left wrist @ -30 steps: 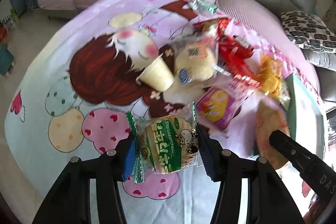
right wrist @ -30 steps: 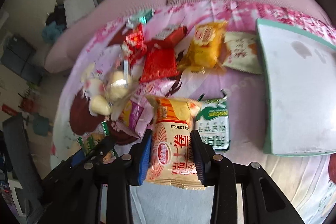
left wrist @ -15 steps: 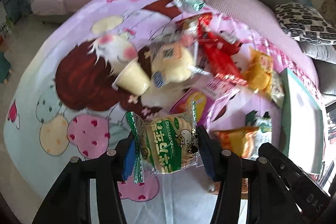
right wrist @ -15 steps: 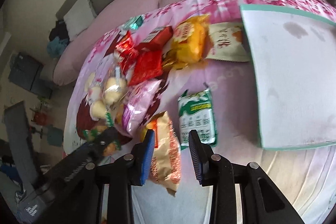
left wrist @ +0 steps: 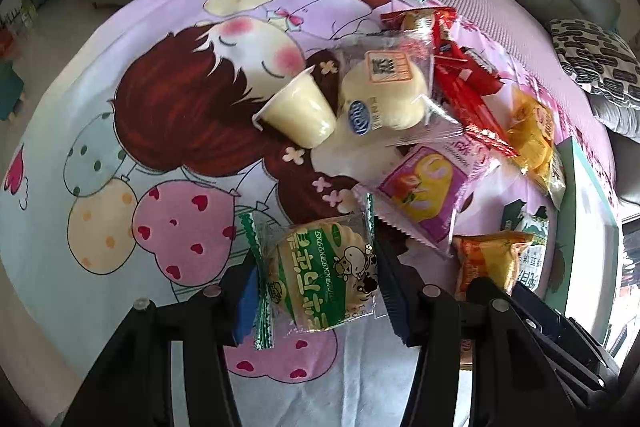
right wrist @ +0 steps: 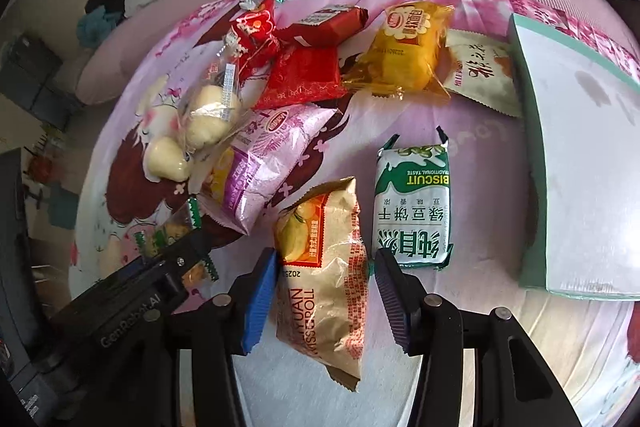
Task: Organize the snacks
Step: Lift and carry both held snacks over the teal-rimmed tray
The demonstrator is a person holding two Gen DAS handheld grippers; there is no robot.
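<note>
My left gripper (left wrist: 316, 303) is shut on a clear and green biscuit packet (left wrist: 316, 267), held just above the cartoon blanket (left wrist: 132, 131). The jaws of my right gripper (right wrist: 325, 279) are opening. A beige and orange roll packet (right wrist: 320, 247) lies flat on the blanket between its blue pads (right wrist: 260, 291), with a gap on each side. That same packet (left wrist: 484, 259) shows at the right of the left wrist view. Just right of it lies a green and white biscuit packet (right wrist: 414, 211).
A white box with a teal rim (right wrist: 528, 131) lies at the right. Further back are piled a purple packet (right wrist: 272, 163), red packets (right wrist: 304, 75), a yellow packet (right wrist: 404, 51), a bread bag (left wrist: 384, 91) and a pudding cup (left wrist: 298, 111). A sofa runs behind.
The right gripper came down and its jaws parted; the roll packet it gripped now lies on the blanket. The left gripper sank a little, still holding its packet.
</note>
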